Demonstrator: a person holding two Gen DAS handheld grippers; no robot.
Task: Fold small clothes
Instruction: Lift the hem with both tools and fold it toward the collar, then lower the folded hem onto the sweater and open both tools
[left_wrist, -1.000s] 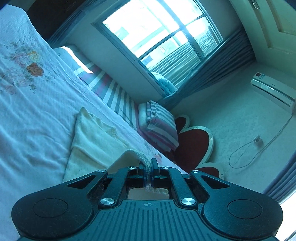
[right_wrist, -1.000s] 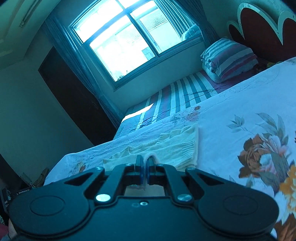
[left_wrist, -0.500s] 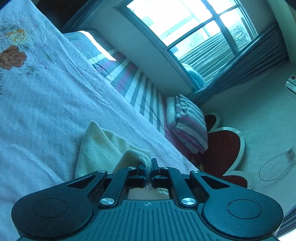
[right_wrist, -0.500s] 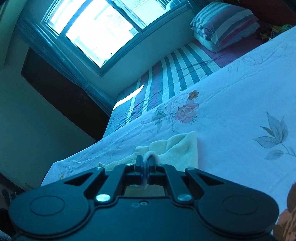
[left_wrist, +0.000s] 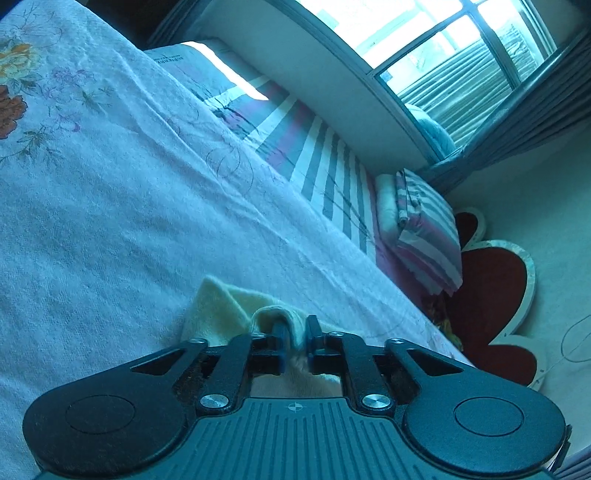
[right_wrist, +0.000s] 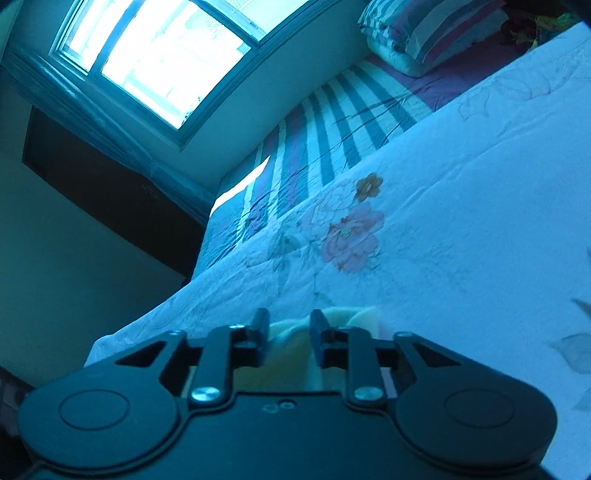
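Observation:
A small pale-yellow knit garment (left_wrist: 221, 306) lies on the white flowered bedspread (left_wrist: 110, 221), mostly hidden under both grippers. In the left wrist view my left gripper (left_wrist: 295, 332) is opening, with a fold of the garment's hem still lying loose between its parted jaws. In the right wrist view my right gripper (right_wrist: 288, 325) is opening too. Its jaws stand apart, with the garment (right_wrist: 354, 317) between and just beyond them, and the pads no longer press on it.
Beyond the bedspread (right_wrist: 461, 184) runs a striped sheet (left_wrist: 314, 147) up to a folded striped quilt (left_wrist: 424, 229) and a red headboard (left_wrist: 491, 295). A bright window (right_wrist: 155, 55) fills the far wall. A dark doorway (right_wrist: 110, 184) sits at the left.
Both grippers carried the garment's edge forward and down over the rest of it, then their jaws parted from shut. Far less of the garment shows ahead of them now.

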